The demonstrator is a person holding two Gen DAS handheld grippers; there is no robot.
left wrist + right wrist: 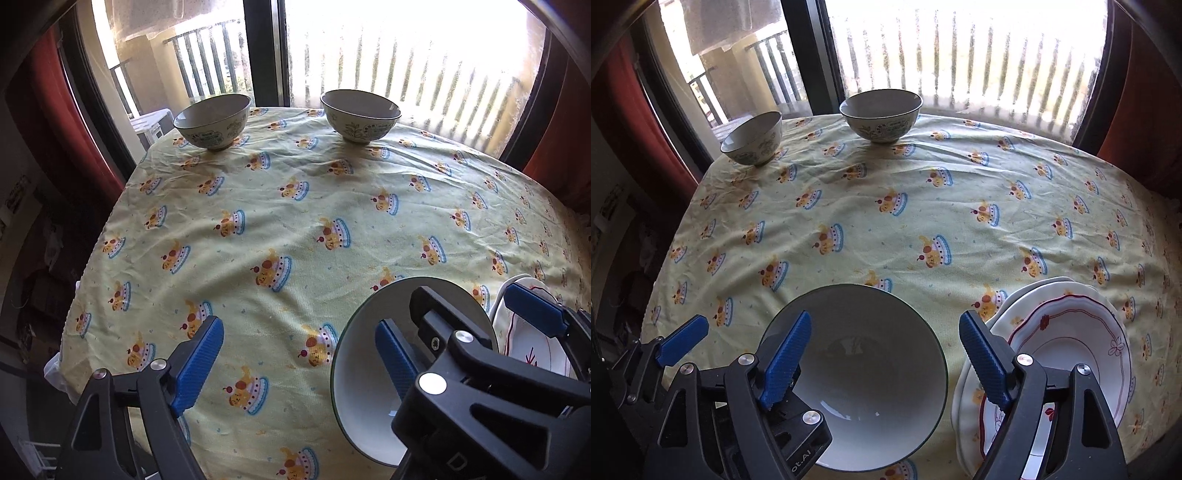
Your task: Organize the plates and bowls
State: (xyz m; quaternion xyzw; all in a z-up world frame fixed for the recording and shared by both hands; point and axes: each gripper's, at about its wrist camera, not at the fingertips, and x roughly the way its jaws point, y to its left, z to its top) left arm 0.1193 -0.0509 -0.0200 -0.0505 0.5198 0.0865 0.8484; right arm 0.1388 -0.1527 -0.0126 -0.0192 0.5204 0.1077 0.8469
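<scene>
A large white bowl with a dark rim [871, 373] sits on the table's near edge; it also shows in the left wrist view [365, 369]. My right gripper [886, 354] is open and hovers over it, one finger above the bowl, the other above a stack of plates [1071, 343]. The top plate is white with red trim. My left gripper [299, 365] is open, its left finger over the cloth, its right finger over the big bowl. Two patterned bowls stand at the far edge: one at left [212, 120] [753, 138], one at right [360, 114] [881, 114].
A yellow tablecloth with a cake pattern [295, 221] covers the round table. A window with railings [406, 55] and red curtains [55, 110] lie behind it. The other gripper's blue finger [535, 314] shows over the plates [532, 350].
</scene>
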